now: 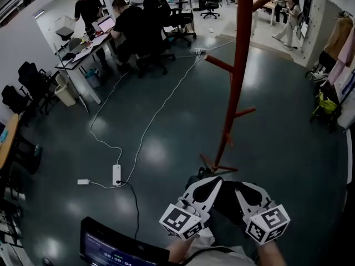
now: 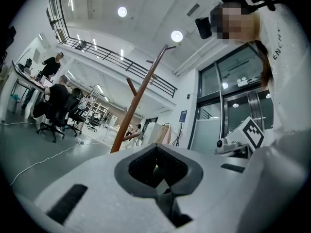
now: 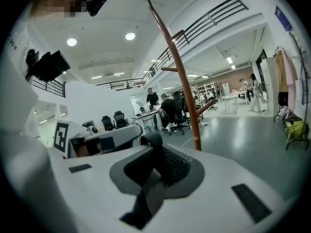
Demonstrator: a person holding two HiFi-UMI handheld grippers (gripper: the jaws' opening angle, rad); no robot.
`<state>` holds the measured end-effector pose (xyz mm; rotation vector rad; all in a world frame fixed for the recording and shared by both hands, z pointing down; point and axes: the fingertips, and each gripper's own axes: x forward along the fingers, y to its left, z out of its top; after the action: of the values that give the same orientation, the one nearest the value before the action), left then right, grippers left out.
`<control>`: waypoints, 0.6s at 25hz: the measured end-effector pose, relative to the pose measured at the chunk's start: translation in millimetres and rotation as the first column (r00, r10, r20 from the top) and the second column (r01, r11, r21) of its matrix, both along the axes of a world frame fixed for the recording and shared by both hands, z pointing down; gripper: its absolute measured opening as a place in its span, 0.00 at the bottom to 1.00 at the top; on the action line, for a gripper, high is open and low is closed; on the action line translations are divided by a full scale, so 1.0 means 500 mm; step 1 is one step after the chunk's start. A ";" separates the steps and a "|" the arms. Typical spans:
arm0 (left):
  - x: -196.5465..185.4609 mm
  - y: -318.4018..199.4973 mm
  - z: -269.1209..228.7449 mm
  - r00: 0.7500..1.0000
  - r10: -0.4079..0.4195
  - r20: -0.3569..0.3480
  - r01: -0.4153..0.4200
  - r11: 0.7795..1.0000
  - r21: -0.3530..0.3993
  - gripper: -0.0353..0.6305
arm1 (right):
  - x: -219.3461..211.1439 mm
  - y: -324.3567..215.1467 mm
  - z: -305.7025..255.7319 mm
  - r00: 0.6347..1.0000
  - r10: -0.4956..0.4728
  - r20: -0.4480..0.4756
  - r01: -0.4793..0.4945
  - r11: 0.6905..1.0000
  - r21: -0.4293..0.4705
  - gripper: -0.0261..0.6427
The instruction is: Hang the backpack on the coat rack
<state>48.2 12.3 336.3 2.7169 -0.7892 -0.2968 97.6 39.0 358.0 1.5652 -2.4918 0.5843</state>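
The red-brown coat rack (image 1: 238,65) stands on the floor just ahead of me, its side pegs angled upward. At the bottom of the head view a black backpack (image 1: 224,195) hangs low between both grippers, near the rack's foot. My left gripper (image 1: 212,183) is shut on it, and a dark grey strap (image 2: 166,198) crosses its jaws in the left gripper view. My right gripper (image 1: 239,187) is shut as well, with a black strap loop (image 3: 153,147) sticking out of its jaws. The rack pole (image 2: 138,98) (image 3: 184,81) rises beyond both sets of jaws.
A white power strip (image 1: 116,174) and long cables lie on the floor to the left. Desks with several seated and standing people (image 1: 130,24) fill the far left. A screen (image 1: 111,248) sits at bottom left. Hanging clothes (image 1: 339,40) are at the right.
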 end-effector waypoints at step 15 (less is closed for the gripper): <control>0.041 -0.134 0.034 0.998 -0.050 -0.049 0.048 0.998 -0.040 0.07 | 0.018 -0.177 0.014 0.998 -0.029 -0.060 0.028 1.000 -0.005 0.11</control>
<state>68.9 -54.6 353.3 2.6468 -0.8398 -0.3552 106.6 -49.7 365.2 1.5201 -2.4637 0.5298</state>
